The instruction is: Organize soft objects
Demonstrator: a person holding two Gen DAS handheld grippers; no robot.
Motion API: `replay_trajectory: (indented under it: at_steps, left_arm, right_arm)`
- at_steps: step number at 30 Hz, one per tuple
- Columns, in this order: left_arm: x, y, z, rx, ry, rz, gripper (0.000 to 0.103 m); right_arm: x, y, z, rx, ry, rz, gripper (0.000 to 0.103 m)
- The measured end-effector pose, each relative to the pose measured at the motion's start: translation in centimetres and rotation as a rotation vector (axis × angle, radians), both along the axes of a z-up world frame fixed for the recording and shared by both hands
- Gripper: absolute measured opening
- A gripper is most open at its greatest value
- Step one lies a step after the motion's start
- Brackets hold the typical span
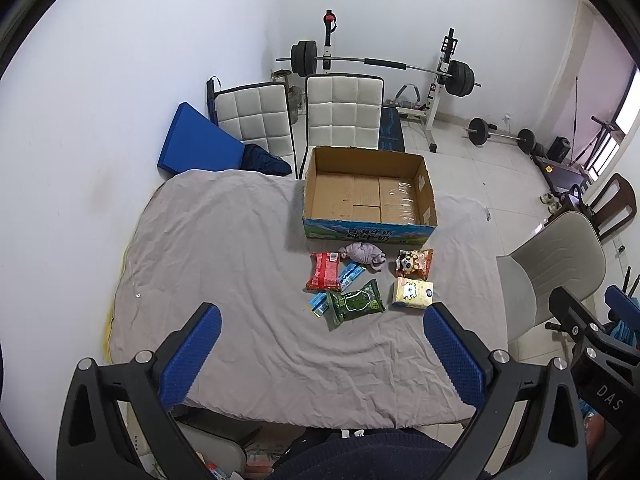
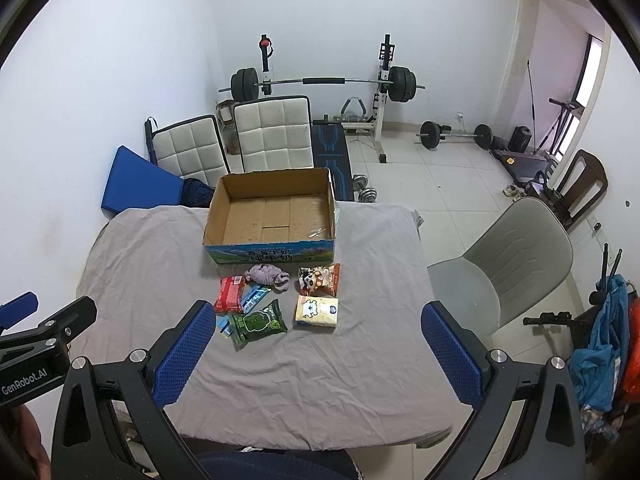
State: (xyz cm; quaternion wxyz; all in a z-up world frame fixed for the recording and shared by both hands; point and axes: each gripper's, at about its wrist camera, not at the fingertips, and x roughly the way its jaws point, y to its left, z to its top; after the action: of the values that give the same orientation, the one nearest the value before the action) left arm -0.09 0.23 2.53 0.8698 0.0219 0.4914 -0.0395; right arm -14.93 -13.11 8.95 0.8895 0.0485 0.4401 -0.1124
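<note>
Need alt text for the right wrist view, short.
Open blue-padded right gripper hovers over a grey-clothed table; an empty open cardboard box sits behind a cluster of snack packets, a green pouch and a crumpled lilac cloth.

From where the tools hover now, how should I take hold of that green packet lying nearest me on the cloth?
Grip the green packet across its puffy middle, coming straight down with the right tool, which is open and closest. It lies flat and tilted on the grey cloth, its left end overlapping the blue sachets, so turn the fingers to span its narrow width and avoid the thin crimped ends.
</note>
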Motion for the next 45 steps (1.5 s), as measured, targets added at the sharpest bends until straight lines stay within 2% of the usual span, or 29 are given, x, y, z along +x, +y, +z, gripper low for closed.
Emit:
replay_trajectory:
  at_steps: [19,22,26,29,32,39,45]
  left_arm:
    - [0.0,0.1,-0.3,-0.017,-0.003,-0.004,0.103]
    - [0.9,-0.2,-0.8,-0.018,-0.024,-0.007,0.103]
    - [3.8,-0.8,-2.8,0.005,-0.039,-0.018,0.103]
    - [6.7,-1.4,-5.7,0.076,-0.037,-0.033,0.103]
    - [9.5,-2.4,-10.2,0.091,0.029,-0.102,0.103]
    - [14.3,-5.9,-23.8,0.156,0.267,-0.244,0.103]
    - [16.6,-8.8,-35.1,0.203,0.467,-0.36,0.096]
  right_arm:
    - [-0.1,-0.8,0.2,0.017,-0.01,-0.015,0.103]
    - [0.2,-1.8,-0.6,0.048,-0.001,-0.027,0.103]
    - [2.5,-3.7,-3.8,0.11,0.066,-0.045,0.103]
    - [5.4,-5.5,-7.8,0.14,0.151,-0.042,0.103]
    - [9.2,-6.8,-13.4,0.157,0.253,0.024,0.103]
    - [17.4,-7.7,-28.3,0.03,0.504,0.242,0.103]
    - [21.5,-6.9,-36.9,-0.055,0.595,0.455,0.103]
